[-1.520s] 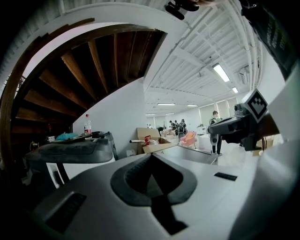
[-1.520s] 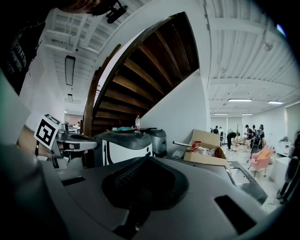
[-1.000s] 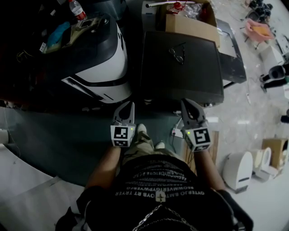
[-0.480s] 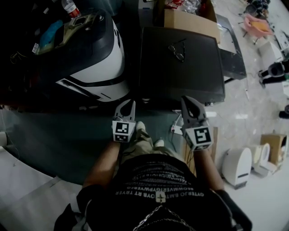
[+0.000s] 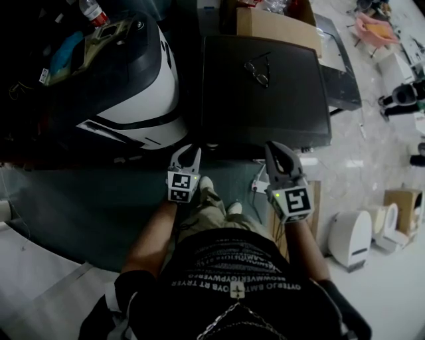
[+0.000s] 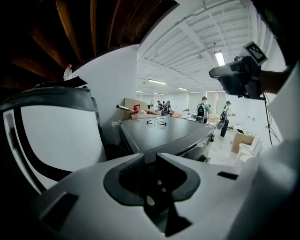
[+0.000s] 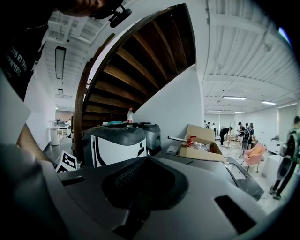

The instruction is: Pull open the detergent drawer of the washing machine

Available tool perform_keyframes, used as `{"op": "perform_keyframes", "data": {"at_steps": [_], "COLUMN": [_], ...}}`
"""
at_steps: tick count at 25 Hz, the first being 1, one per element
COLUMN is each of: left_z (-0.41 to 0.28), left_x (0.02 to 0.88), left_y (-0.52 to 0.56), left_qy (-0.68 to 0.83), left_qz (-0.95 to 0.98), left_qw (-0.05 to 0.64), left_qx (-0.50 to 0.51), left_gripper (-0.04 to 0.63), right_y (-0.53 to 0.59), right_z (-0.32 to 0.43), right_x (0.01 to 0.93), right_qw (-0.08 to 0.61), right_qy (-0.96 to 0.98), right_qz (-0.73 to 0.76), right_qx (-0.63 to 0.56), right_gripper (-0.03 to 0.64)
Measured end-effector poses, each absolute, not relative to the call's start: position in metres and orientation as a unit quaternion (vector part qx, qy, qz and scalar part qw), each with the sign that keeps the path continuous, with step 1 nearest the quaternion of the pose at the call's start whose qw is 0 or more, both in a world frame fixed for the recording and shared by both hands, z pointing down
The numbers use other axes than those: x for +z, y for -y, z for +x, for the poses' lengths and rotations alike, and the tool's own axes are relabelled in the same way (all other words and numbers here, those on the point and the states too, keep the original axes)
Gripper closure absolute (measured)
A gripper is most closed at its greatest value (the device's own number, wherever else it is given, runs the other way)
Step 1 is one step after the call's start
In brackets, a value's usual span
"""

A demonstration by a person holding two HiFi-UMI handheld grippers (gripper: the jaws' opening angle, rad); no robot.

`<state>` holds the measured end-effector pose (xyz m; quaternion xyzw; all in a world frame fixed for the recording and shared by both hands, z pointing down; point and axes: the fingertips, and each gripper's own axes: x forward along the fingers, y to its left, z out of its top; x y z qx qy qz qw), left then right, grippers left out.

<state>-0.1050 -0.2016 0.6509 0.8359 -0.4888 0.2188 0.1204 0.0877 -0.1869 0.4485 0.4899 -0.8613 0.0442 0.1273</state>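
Note:
The washing machine (image 5: 265,93) is a dark flat-topped box seen from above; its front face and detergent drawer are hidden in the head view. In the left gripper view its top (image 6: 164,133) lies just ahead. My left gripper (image 5: 185,151) hangs by the machine's front left corner. Its jaws have just been opening, and a narrow gap shows between the tips with nothing in it (image 6: 150,157). My right gripper (image 5: 275,150) is shut and empty near the front right corner; its jaws (image 7: 147,159) meet.
A pair of glasses (image 5: 259,70) lies on the machine's top. A white and black appliance (image 5: 146,93) stands close on the left, with a bottle (image 5: 93,10) on it. A cardboard box (image 5: 272,23) sits behind. A white unit (image 5: 348,239) stands on the floor at right.
My left gripper has sunk towards the machine's front and its jaws have parted a little. The right gripper has stayed about where it was.

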Motion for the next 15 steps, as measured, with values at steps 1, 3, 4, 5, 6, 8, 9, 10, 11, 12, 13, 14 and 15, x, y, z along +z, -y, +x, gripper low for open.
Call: {"op": "perform_keyframes", "data": {"at_steps": [1, 3, 4, 5, 6, 8, 9, 10, 11, 12, 13, 14, 15], "left_z": [-0.103, -0.100, -0.098, -0.096, -0.095, -0.093, -0.092, -0.092, -0.092, -0.092, -0.092, -0.093, -0.094], "left_x": [0.656, 0.665, 0.670, 0.674, 0.679, 0.687, 0.691, 0.694, 0.698, 0.702, 0.705, 0.708, 0.712], "left_y": [0.203, 0.205, 0.207, 0.208, 0.209, 0.210, 0.211, 0.212, 0.213, 0.214, 0.216, 0.218, 0.219], "left_qy": [0.485, 0.478, 0.474, 0.470, 0.465, 0.459, 0.458, 0.456, 0.456, 0.456, 0.456, 0.456, 0.457], "left_qz": [0.837, 0.839, 0.840, 0.841, 0.842, 0.842, 0.841, 0.840, 0.839, 0.837, 0.835, 0.833, 0.832], "left_qw": [0.123, 0.126, 0.126, 0.127, 0.128, 0.132, 0.135, 0.138, 0.141, 0.143, 0.144, 0.144, 0.145], "left_qx": [0.222, 0.228, 0.232, 0.237, 0.241, 0.250, 0.255, 0.259, 0.263, 0.267, 0.272, 0.276, 0.279], "left_gripper": [0.529, 0.520, 0.517, 0.511, 0.506, 0.500, 0.498, 0.495, 0.492, 0.491, 0.489, 0.488, 0.486], "right_y": [0.187, 0.187, 0.188, 0.188, 0.188, 0.188, 0.188, 0.188, 0.188, 0.189, 0.189, 0.190, 0.191], "right_z": [0.089, 0.092, 0.093, 0.093, 0.093, 0.093, 0.093, 0.093, 0.092, 0.092, 0.092, 0.092, 0.092], "right_x": [0.449, 0.450, 0.451, 0.452, 0.452, 0.452, 0.452, 0.452, 0.452, 0.452, 0.452, 0.452, 0.452], "right_qw": [0.127, 0.128, 0.128, 0.129, 0.130, 0.131, 0.132, 0.133, 0.134, 0.135, 0.135, 0.135, 0.134], "right_qy": [0.860, 0.859, 0.859, 0.859, 0.859, 0.859, 0.859, 0.860, 0.860, 0.861, 0.861, 0.861, 0.861], "right_qz": [0.491, 0.493, 0.493, 0.493, 0.493, 0.492, 0.491, 0.490, 0.490, 0.489, 0.488, 0.488, 0.488], "right_qx": [0.045, 0.046, 0.047, 0.048, 0.049, 0.050, 0.050, 0.049, 0.049, 0.048, 0.048, 0.048, 0.048], "right_gripper": [0.615, 0.615, 0.615, 0.615, 0.615, 0.615, 0.615, 0.615, 0.615, 0.615, 0.615, 0.615, 0.615]}}
